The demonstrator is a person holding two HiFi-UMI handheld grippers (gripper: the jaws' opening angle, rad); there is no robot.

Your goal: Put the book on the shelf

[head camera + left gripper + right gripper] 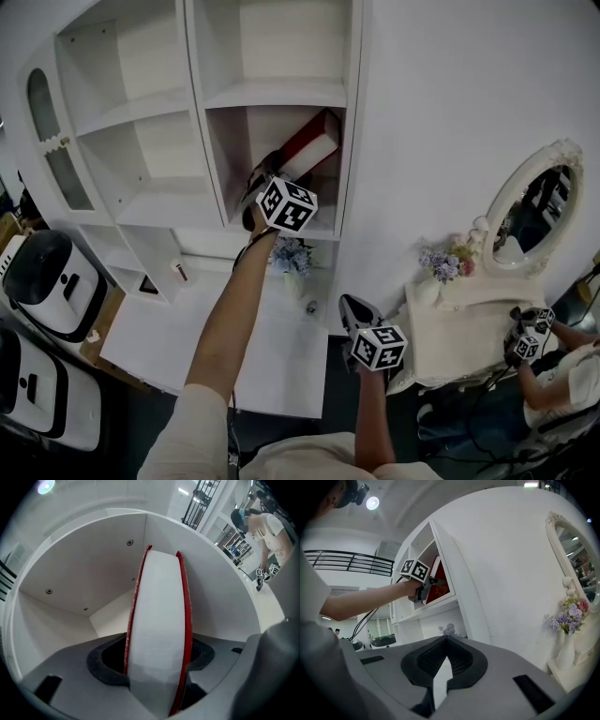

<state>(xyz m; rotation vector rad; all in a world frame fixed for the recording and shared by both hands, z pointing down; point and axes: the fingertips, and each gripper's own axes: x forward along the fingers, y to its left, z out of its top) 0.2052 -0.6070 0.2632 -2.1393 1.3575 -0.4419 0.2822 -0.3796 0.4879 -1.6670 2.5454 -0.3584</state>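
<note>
Shelving: white open-fronted shelf unit [281, 94], with thick red-covered book [159, 620] leaning tilted inside a right-hand compartment.
Left gripper [265, 175] has its jaws parted either side of the book; right gripper [445, 644] is empty, jaws together.

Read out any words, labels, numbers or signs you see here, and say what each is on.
No text can be read in any view.
Book: any print on its red cover is too small to read.
Marker cubes: black-and-white square patterns, no letters.
</note>
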